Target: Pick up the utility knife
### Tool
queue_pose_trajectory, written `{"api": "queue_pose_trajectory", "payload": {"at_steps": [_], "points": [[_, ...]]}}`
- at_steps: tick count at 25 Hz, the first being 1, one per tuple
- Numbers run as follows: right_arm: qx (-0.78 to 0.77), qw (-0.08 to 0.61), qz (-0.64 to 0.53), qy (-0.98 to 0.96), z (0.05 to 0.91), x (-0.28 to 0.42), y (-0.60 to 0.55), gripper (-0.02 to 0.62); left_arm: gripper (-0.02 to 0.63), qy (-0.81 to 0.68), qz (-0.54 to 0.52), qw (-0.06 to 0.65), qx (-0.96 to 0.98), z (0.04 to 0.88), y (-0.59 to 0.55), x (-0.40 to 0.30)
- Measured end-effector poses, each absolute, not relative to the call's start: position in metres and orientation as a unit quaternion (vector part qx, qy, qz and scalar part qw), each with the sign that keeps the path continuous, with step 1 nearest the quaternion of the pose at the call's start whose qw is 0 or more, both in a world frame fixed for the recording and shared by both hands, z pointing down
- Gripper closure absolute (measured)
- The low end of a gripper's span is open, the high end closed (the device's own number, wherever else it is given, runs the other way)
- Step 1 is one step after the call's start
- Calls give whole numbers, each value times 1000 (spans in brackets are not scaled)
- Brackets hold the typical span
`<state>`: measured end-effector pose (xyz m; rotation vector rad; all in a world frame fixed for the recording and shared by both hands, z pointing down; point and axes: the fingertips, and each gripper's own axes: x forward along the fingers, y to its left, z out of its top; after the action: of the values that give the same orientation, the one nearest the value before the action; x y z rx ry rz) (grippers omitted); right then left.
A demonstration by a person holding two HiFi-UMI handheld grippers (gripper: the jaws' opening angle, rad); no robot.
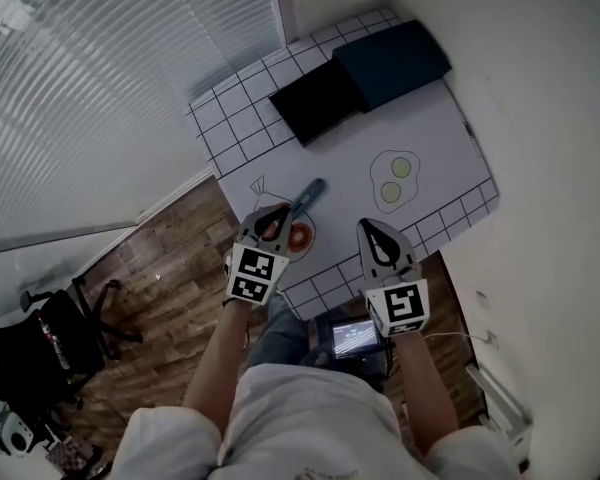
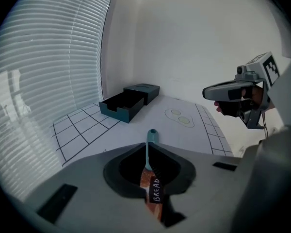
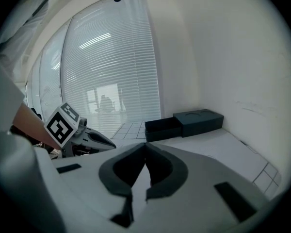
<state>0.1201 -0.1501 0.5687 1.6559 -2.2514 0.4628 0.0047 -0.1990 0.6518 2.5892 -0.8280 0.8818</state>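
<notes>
The utility knife (image 1: pixel 308 196), teal and slim, lies on the white gridded mat (image 1: pixel 420 128) near its front edge. In the left gripper view the knife (image 2: pixel 152 136) shows just past the jaw tips and through the slit between them. My left gripper (image 1: pixel 277 212) hovers over the knife's near end, shut, with nothing held. Under it lies an orange patch (image 2: pixel 149 183) labelled BREAD. My right gripper (image 1: pixel 366 227) hangs to the knife's right, over the front grid squares, its jaws meeting at the tips with nothing between them (image 3: pixel 145 145).
A dark box (image 1: pixel 392 60) with its open drawer (image 1: pixel 315 103) sits at the mat's far end. A fried-egg drawing (image 1: pixel 393 180) is printed right of the knife. The wall runs along the right, blinds on the left. An office chair (image 1: pixel 50 343) stands on the wood floor.
</notes>
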Motion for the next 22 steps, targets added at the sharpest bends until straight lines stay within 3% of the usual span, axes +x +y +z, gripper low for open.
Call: {"api": "queue_pose_trajectory", "payload": {"at_steps": [22], "points": [[591, 140, 197, -770, 586, 123, -155, 589, 540, -190, 407, 157, 879, 700, -200, 26]]}}
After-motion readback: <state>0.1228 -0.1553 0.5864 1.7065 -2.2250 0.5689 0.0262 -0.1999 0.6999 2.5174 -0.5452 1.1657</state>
